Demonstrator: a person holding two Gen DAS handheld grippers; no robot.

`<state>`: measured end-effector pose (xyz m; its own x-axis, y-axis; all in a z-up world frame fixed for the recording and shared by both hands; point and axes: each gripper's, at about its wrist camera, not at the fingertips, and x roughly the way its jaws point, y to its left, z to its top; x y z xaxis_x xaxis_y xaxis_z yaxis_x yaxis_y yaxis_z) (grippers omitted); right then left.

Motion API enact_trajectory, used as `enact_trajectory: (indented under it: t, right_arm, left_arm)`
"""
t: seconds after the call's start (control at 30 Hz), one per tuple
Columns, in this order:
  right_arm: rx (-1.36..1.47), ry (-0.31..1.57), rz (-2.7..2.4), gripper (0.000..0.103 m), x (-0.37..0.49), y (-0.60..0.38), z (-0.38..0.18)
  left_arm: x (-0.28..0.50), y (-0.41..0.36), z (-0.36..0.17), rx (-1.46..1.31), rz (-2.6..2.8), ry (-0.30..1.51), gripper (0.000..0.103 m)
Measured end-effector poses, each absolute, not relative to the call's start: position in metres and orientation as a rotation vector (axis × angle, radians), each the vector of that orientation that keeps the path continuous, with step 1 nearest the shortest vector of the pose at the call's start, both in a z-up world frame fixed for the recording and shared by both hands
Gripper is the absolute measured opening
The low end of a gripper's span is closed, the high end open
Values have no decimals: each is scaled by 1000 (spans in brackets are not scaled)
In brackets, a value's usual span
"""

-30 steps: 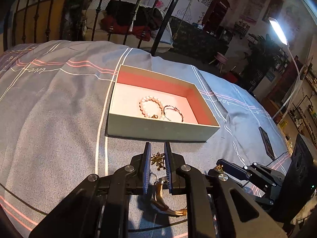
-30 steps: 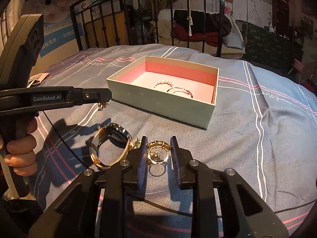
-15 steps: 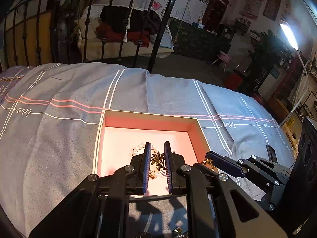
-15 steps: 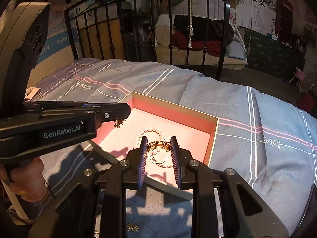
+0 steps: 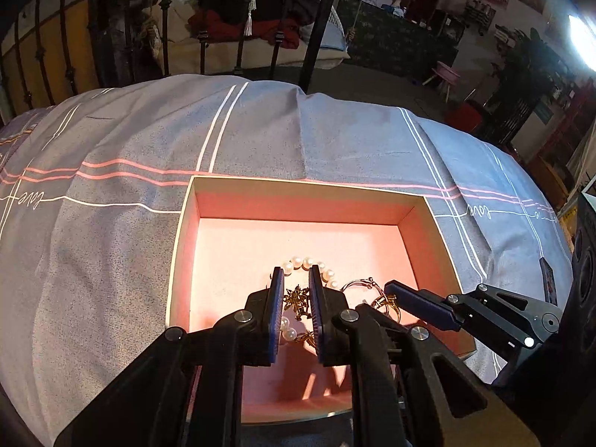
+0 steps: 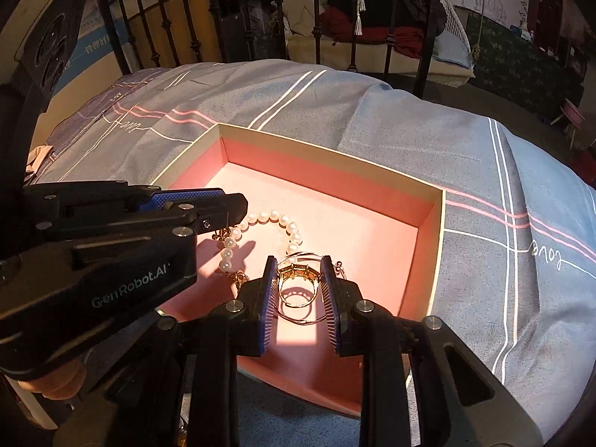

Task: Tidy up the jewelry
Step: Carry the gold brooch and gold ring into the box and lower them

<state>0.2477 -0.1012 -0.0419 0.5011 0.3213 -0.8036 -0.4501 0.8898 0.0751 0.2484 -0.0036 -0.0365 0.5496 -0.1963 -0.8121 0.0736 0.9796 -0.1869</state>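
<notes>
Left wrist view: the left tool (image 5: pixel 296 300) is hanging over a shallow open box (image 5: pixel 178 246) with a pink lining, which is lying on a grey bed cover (image 5: pixel 111 171) with white and pink stripes. Its two blue-padded fingers are pinching a small gold ornament (image 5: pixel 297 298), too tangled to identify, holding it above the box floor, apparently so it can be let go inside. Directly beneath, toward twelve o'clock of the fingertips, a pearl bracelet (image 5: pixel 309 263) is lying on the lining. At about three o'clock, the right tool (image 5: pixel 391 292) is reaching in from the side with something gold at its tip. A thin silver bangle (image 5: pixel 359 282) is lying just beside the pearls.

Right wrist view: the right tool (image 6: pixel 298 279) is gripping a gold ring (image 6: pixel 296 273) by its sides, its band hanging downward. The ring is hovering over the box (image 6: pixel 439 231), above the thin bangle (image 6: pixel 298 318), and casting a round shadow on the lining. At nine o'clock, the left tool (image 6: pixel 223 216) is crossing the frame, its tip over the pearl bracelet (image 6: pixel 260 219). The gold piece it carries is mostly hidden here.

Both pieces appear to be held over the middle of the box so that, once released, they land with the jewelry already gathered there rather than on the bed.
</notes>
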Motion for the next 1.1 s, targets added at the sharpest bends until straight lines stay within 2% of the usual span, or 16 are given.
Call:
enact_trajectory:
  t: [1.1]
  right_arm:
    - [-163, 963, 484, 25, 251, -98, -52]
  left_arm:
    - [260, -11, -61, -108, -142, 1055, 13]
